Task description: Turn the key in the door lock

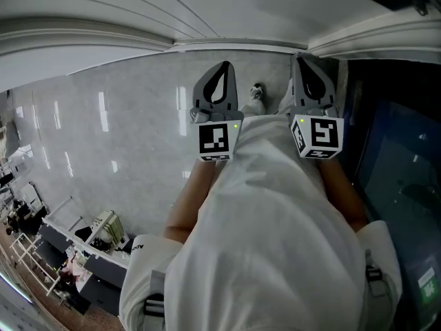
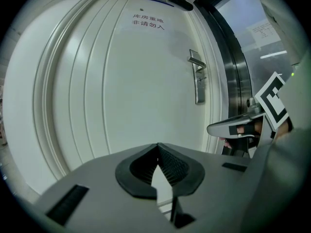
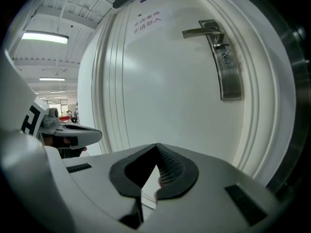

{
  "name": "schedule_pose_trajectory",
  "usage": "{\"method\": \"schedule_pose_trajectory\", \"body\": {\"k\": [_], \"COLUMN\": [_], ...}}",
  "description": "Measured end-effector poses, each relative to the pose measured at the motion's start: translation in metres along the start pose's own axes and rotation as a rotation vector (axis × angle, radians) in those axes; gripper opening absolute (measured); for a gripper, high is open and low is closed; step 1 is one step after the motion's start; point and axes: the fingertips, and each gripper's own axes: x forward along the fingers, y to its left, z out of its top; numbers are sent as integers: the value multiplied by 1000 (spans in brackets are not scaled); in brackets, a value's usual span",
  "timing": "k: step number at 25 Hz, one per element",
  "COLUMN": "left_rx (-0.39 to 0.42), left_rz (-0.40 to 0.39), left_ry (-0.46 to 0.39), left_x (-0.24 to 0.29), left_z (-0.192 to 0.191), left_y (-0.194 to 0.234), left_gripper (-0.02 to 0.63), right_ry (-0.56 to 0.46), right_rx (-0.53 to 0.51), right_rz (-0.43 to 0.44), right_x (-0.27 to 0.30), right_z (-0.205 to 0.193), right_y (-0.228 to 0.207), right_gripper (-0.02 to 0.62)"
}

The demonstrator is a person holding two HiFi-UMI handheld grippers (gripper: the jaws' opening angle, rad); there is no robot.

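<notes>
A white door [image 2: 136, 86] fills both gripper views. Its steel lever handle [image 3: 201, 31] sits on a long lock plate [image 3: 229, 69], with the lock cylinder [image 3: 225, 58] just below the lever; I cannot make out a key. The same handle [image 2: 197, 62] shows smaller in the left gripper view. My left gripper [image 2: 158, 145] and right gripper [image 3: 156, 146] are both shut with nothing between the jaws, held side by side well short of the door and below the handle. In the head view the left gripper [image 1: 219, 81] and right gripper [image 1: 310, 74] stick out past my white shirt.
A printed sign [image 2: 148, 22] and a door closer [image 2: 180, 1] are high on the door. A metal and glass frame [image 2: 235, 67] borders its right side. Glossy grey floor [image 1: 103, 150], carts and desks [image 1: 83, 247] at the lower left, a dark glass panel [image 1: 400, 185] at right.
</notes>
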Motion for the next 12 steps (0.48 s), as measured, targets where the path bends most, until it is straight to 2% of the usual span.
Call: {"method": "schedule_pose_trajectory", "body": {"k": [8, 12], "left_rx": [6, 10], "left_rz": [-14, -16], "left_ry": [-4, -9], "left_x": [-1, 1], "left_z": [0, -1], "left_y": [-3, -2], "left_gripper": [8, 8], "right_ry": [-2, -15], "right_rx": [-22, -51], "right_rz": [15, 62], "right_x": [-1, 1], "right_z": [1, 8], "right_y": [7, 13], "right_gripper": [3, 3]}}
